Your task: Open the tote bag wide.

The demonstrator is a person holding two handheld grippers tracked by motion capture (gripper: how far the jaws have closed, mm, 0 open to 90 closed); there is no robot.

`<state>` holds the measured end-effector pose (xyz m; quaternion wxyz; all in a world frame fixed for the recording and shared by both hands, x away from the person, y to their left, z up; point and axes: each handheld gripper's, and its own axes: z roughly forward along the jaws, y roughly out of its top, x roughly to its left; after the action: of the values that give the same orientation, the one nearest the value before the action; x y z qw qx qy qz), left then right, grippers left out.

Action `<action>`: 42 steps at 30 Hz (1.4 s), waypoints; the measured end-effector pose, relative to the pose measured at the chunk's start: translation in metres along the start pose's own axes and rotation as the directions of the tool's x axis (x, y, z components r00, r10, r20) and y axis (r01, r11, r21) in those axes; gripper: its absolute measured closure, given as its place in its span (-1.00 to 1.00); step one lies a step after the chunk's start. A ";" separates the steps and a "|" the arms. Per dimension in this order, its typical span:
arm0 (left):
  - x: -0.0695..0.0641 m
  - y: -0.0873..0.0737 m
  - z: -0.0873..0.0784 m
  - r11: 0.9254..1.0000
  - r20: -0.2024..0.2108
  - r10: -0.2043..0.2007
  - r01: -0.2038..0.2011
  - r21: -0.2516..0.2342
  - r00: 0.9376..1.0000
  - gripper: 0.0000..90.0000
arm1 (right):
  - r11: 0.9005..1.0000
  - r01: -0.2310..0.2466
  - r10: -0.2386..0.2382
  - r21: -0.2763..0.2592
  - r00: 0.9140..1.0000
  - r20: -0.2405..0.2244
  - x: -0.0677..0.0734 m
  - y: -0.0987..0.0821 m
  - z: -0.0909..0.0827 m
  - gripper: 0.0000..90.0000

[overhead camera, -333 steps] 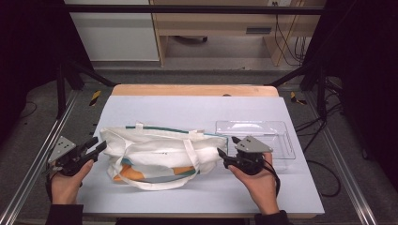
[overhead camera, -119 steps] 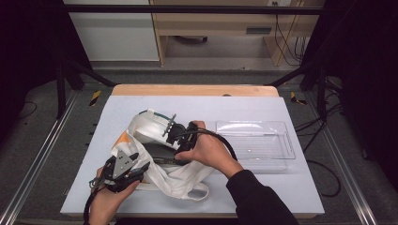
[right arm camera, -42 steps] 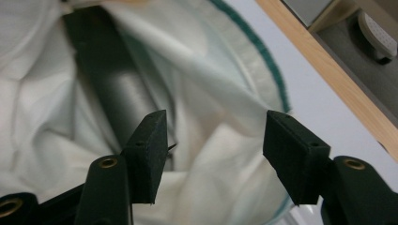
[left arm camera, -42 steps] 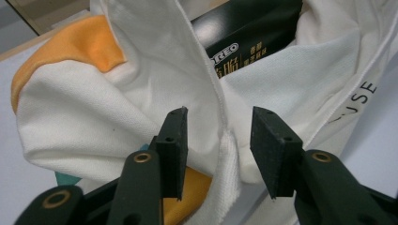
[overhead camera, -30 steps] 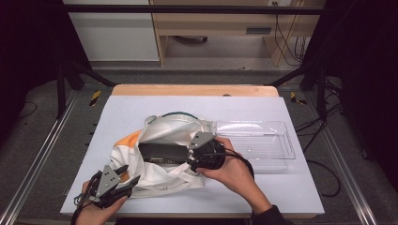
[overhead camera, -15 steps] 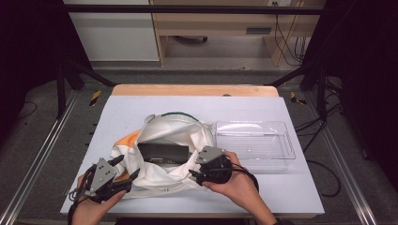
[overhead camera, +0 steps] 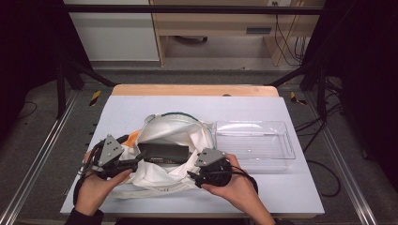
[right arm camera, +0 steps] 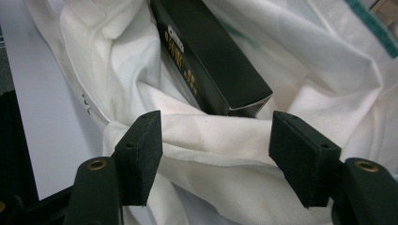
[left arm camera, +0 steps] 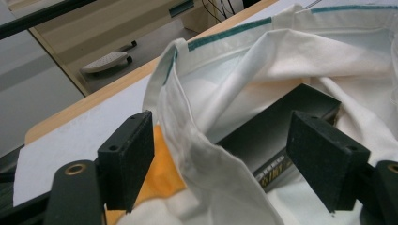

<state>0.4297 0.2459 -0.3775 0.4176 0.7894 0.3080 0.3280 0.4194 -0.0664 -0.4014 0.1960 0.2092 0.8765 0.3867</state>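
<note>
Up comes the left gripper (overhead camera: 137, 161), jaws just spreading around the tote bag (overhead camera: 176, 136) rim (nothing pinched) — right gripper (overhead camera: 191, 174) wide too, over cloth. Black box (overhead camera: 165, 153) sits exposed inside the bag; clear tray (overhead camera: 256, 145) waits empty — lift-out remains, I'd say.

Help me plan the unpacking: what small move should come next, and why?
Probably reach the right gripper forward to the dark box. The white tote bag lies open with the box exposed, both grippers are open, and the left gripper, jaws just opened, straddles the bag's rim without pinching it.
</note>
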 end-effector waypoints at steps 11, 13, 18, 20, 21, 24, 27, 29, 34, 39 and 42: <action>0.013 0.006 0.034 0.997 0.022 -0.003 0.001 0.071 1.000 -0.46 | 0.999 0.046 -0.047 -0.017 0.996 -0.072 0.019 0.014 0.003 -0.30; 0.014 0.004 0.038 0.996 0.022 -0.006 0.004 0.093 1.000 -0.41 | 0.998 0.066 -0.066 -0.009 0.993 -0.098 0.025 0.016 0.010 -0.34; 0.017 -0.002 0.044 0.991 0.021 -0.020 0.017 0.131 1.000 0.03 | 0.993 0.114 -0.107 0.034 0.980 -0.170 0.039 0.018 0.032 -0.44; 0.018 -0.006 0.045 0.990 0.017 -0.028 0.025 0.135 0.999 0.24 | 0.987 0.139 -0.126 0.077 0.979 -0.162 0.046 0.016 0.045 -0.37; 0.018 -0.006 0.046 0.989 0.016 -0.014 0.012 0.150 1.000 0.24 | 0.987 0.139 -0.126 0.077 0.979 -0.162 0.046 0.016 0.045 -0.37; 0.020 -0.012 0.041 0.988 0.023 -0.031 0.028 0.152 0.999 0.59 | 0.988 0.130 -0.113 0.080 0.976 -0.187 0.049 0.016 0.046 -0.33; 0.022 -0.014 0.039 0.987 0.016 -0.036 0.033 0.155 0.999 0.65 | 0.991 0.121 -0.107 0.063 0.977 -0.187 0.049 0.020 0.040 -0.28; 0.022 -0.015 0.037 0.987 0.014 -0.047 0.044 0.154 0.999 0.70 | 0.992 0.118 -0.108 0.044 0.978 -0.179 0.047 0.027 0.032 -0.25; 0.025 -0.017 0.030 0.987 0.017 -0.047 0.044 0.157 0.999 0.79 | 0.996 0.091 -0.087 0.023 0.987 -0.135 0.039 0.048 0.025 0.09; 0.028 -0.018 0.023 0.986 0.006 -0.037 0.036 0.163 0.999 0.80 | 0.990 0.085 -0.066 0.113 0.985 -0.157 0.038 0.054 0.057 0.17; 0.031 -0.020 0.015 0.984 -0.006 -0.017 0.018 0.177 1.000 0.81 | 0.983 0.066 -0.035 0.173 0.983 -0.178 0.039 0.048 0.076 0.09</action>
<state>0.4555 0.2723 -0.3933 0.3480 0.8199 0.3436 0.2976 0.4355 0.0285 -0.4192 0.1088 0.1687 0.9264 0.3185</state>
